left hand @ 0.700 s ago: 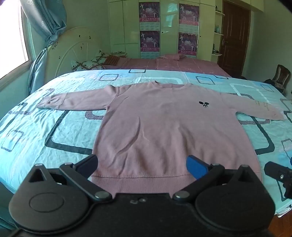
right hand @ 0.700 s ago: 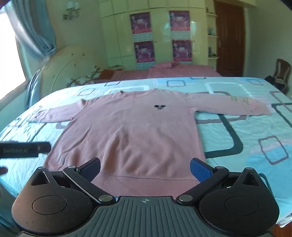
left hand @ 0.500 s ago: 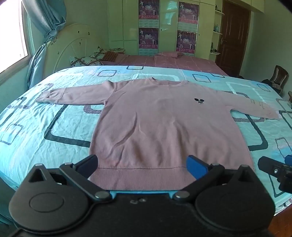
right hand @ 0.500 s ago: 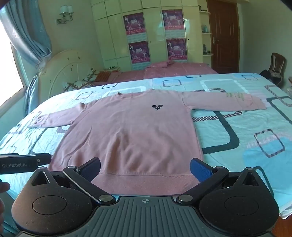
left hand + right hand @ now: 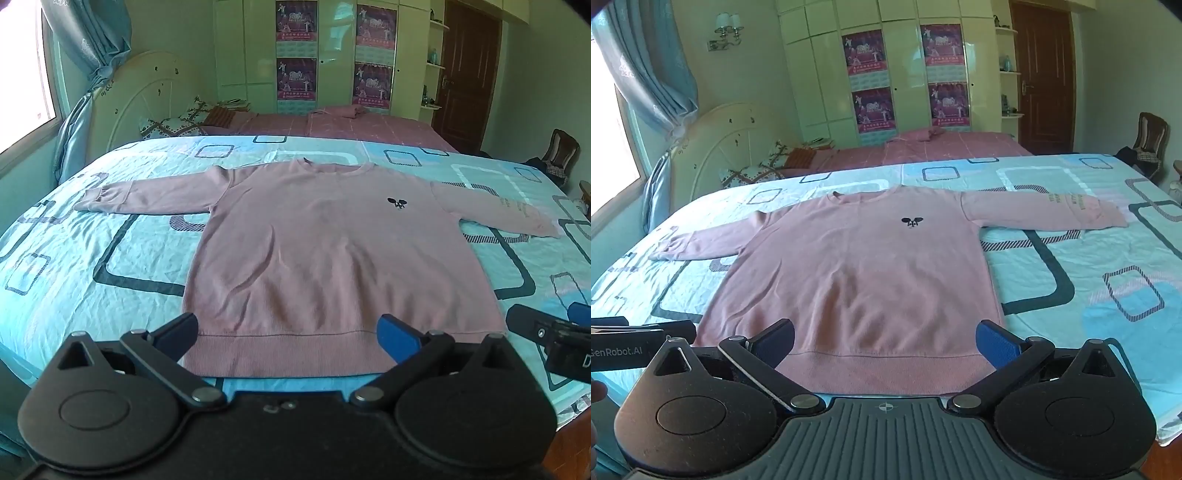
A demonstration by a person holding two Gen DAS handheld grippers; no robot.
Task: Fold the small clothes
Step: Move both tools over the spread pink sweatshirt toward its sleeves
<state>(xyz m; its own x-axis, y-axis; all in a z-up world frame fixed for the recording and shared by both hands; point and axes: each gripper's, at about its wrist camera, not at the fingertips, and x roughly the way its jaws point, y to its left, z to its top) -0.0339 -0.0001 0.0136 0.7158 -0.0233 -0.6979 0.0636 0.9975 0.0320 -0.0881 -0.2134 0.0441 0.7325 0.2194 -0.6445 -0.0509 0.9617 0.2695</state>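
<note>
A pink long-sleeved sweatshirt [image 5: 325, 251] lies flat, front up, on the bed, both sleeves spread out sideways and the hem toward me. A small black emblem [image 5: 397, 202] marks its chest. My left gripper [image 5: 288, 332] hovers just short of the hem, jaws wide open, nothing between them. My right gripper [image 5: 884, 339] hangs the same way before the sweatshirt [image 5: 864, 273], open and empty. Each gripper shows at the edge of the other's view: the right gripper [image 5: 554, 336] at the right, the left gripper [image 5: 628, 343] at the left.
The bed carries a turquoise sheet [image 5: 110, 236] with square patterns. Behind it stands a second bed with a pink cover [image 5: 332, 123], a white headboard [image 5: 136, 96] and pillows. Wardrobes with posters [image 5: 871, 74] line the far wall; a door [image 5: 1041, 77] and chair [image 5: 1148, 140] stand right.
Both grippers have drawn back and up from the sweatshirt; its hem and the sheet's near edge now show in front of the jaws. The sweatshirt has not moved.
</note>
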